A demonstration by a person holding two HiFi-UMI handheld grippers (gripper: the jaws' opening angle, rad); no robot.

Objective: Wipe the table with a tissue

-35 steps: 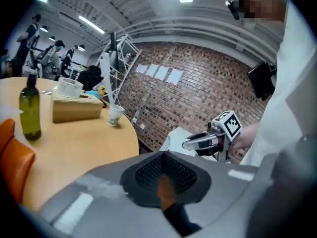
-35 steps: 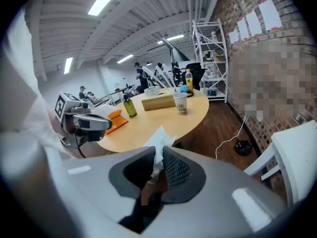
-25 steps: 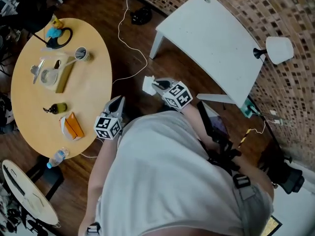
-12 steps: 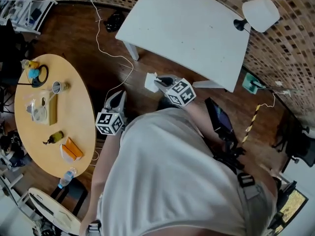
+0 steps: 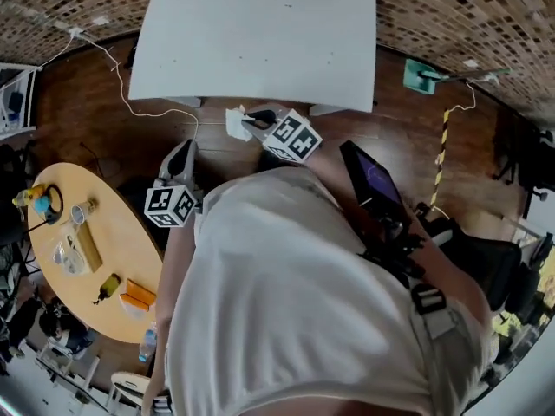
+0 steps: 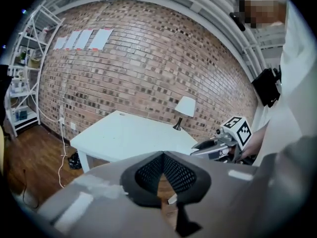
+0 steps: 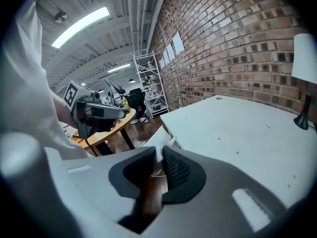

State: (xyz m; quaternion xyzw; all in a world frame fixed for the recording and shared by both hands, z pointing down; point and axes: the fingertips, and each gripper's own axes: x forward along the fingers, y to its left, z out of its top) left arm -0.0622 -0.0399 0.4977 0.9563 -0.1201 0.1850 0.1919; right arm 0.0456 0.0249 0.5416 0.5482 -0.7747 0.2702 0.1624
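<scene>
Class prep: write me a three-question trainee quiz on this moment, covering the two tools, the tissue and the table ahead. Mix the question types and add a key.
1. True or false: the right tool is clamped on the tissue.
2. Which tool holds nothing? A) left tool B) right tool
3. Fill in: the lamp stands on the table whose top is coloured ____.
Key: 1 true; 2 A; 3 white.

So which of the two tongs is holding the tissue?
The right tongs, the pair nearer the white table, pinch the white tissue. The left tongs are shut with nothing between them.
</scene>
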